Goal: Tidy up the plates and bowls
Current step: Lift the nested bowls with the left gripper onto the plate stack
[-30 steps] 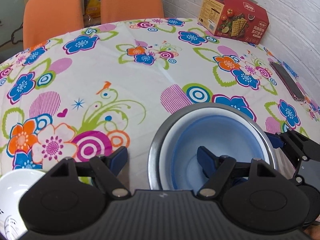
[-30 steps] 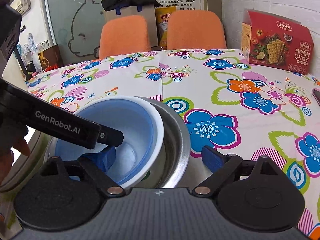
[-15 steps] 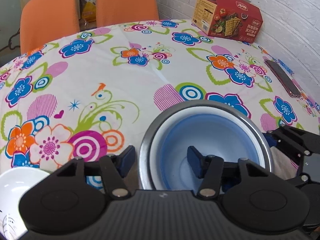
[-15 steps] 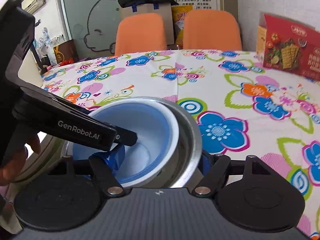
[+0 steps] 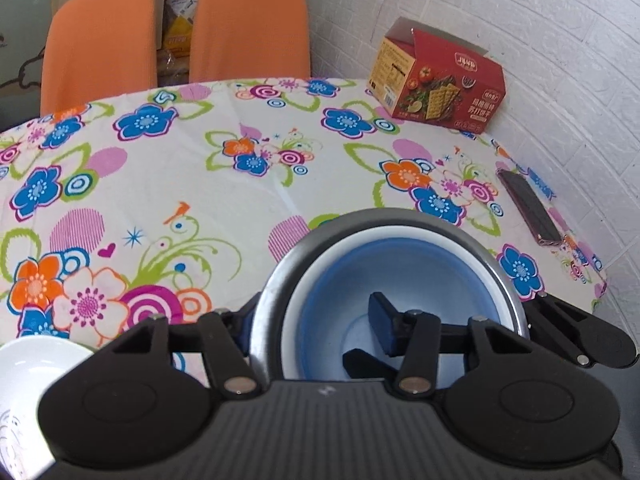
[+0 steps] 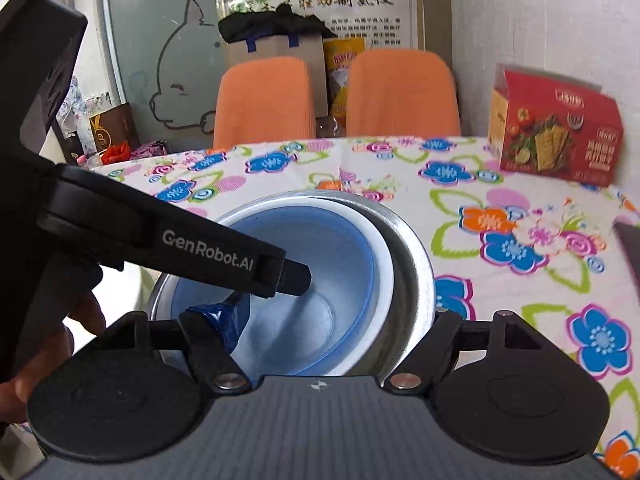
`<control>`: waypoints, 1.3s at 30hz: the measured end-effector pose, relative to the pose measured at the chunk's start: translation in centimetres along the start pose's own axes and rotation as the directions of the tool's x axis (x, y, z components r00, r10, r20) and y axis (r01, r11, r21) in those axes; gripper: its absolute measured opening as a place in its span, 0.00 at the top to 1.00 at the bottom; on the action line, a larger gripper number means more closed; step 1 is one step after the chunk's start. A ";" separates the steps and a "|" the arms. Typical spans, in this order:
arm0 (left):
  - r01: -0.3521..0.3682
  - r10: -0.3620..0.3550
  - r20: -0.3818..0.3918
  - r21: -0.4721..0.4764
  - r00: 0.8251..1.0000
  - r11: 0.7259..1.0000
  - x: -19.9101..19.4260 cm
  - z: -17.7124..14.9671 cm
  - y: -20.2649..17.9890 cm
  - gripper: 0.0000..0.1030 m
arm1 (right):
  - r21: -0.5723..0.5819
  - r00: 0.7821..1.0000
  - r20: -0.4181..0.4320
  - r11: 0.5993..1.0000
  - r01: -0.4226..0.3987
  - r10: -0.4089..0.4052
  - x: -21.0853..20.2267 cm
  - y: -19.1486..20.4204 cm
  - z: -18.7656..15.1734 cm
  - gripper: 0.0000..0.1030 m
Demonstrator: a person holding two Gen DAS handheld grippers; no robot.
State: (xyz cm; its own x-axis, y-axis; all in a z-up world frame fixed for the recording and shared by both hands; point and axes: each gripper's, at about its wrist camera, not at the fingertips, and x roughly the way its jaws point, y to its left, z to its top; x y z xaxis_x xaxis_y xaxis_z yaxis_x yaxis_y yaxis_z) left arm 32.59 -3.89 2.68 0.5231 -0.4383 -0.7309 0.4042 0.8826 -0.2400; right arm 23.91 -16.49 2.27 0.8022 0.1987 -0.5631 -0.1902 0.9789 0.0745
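A blue bowl point(image 5: 400, 280) with a white rim sits nested inside a steel bowl point(image 5: 276, 280). My left gripper point(image 5: 312, 320) straddles the stack's left wall, one finger outside the steel and one inside the blue bowl, shut on it. In the right wrist view the same blue bowl point(image 6: 320, 280) and steel bowl point(image 6: 412, 280) fill the centre. My right gripper point(image 6: 328, 316) is shut across the right wall, one finger inside and the other hidden behind the steel side. The left gripper's arm point(image 6: 200, 248) reaches in from the left, held by a hand point(image 6: 72, 328).
A white bowl point(image 5: 28, 380) lies at the table's near left. A red cracker box point(image 5: 440, 80) stands at the far right by the brick wall, with a phone point(image 5: 528, 208) near the right edge. Two orange chairs point(image 5: 100, 48) stand behind the flowered tablecloth point(image 5: 160, 184).
Both grippers' fingers have closed in on the bowl stack's walls. Both views now look from higher up, and the stack keeps its place between the fingers.
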 end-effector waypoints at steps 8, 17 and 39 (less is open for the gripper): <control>-0.127 0.130 0.049 -0.058 0.990 0.990 -6.9 -2.6 4.3 0.51 | -0.067 0.986 0.019 0.984 -0.167 0.169 -0.3 6.5 0.3 0.39; -0.297 0.305 0.008 -0.202 0.952 0.933 -11.0 -6.9 12.8 0.51 | -0.098 0.934 -0.073 0.930 -0.355 0.349 3.5 14.3 -0.4 0.38; -0.253 0.327 0.238 -0.293 0.915 0.922 -14.3 -7.3 14.6 0.09 | 0.118 0.958 0.076 0.951 -0.285 0.277 2.9 10.4 0.4 0.38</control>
State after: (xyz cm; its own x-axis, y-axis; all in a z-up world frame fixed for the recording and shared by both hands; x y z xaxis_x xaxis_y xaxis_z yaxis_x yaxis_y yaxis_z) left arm 25.49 16.46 4.94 0.7889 -0.1531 -0.5951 0.0203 0.9744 -0.2238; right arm 24.49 -5.70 1.70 0.7585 0.4653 -0.4562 -0.3423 0.8802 0.3287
